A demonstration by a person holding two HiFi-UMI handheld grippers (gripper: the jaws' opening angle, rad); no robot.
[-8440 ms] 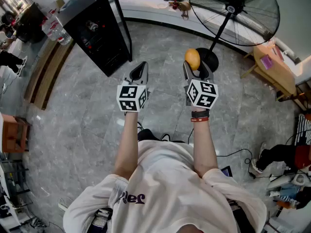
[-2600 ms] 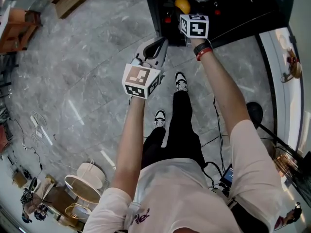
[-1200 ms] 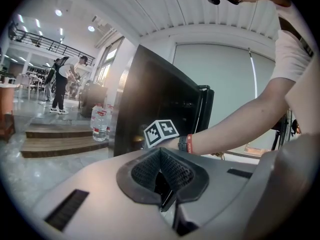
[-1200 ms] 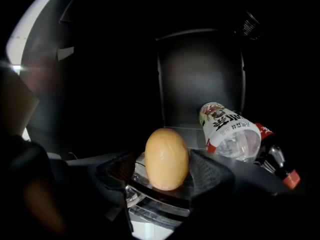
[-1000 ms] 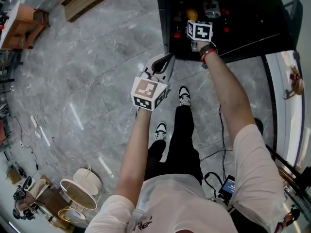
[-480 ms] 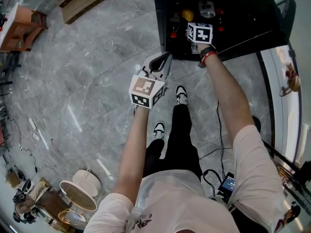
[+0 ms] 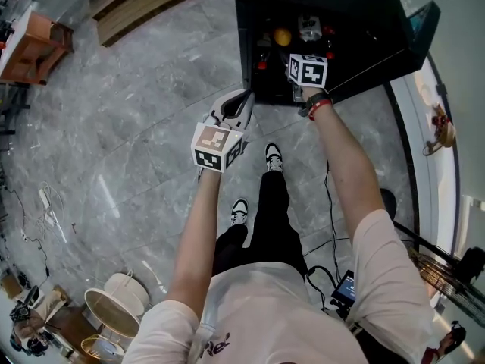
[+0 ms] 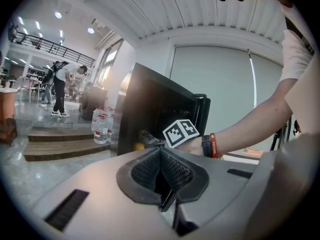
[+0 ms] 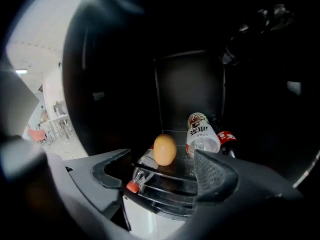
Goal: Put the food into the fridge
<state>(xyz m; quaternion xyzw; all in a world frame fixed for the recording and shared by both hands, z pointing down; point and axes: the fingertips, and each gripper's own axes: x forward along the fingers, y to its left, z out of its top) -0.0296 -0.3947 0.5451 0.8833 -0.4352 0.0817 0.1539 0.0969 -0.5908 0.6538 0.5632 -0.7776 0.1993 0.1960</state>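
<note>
Here, the yellow fruit (image 9: 164,149) is seen upright on a shelf (image 9: 176,173) inside the fridge (image 7: 356,14), straight ahead of the right claw (image 9: 165,176), whose jaws, just opened wide, are clear of it; the left claw (image 8: 161,171) is held closed, empty, outside.

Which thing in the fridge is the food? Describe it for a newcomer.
Look inside the open black fridge. Left of the white-labelled bottle sits an orange-yellow, egg-shaped fruit. It is the only smooth, solid-coloured thing there.
</note>
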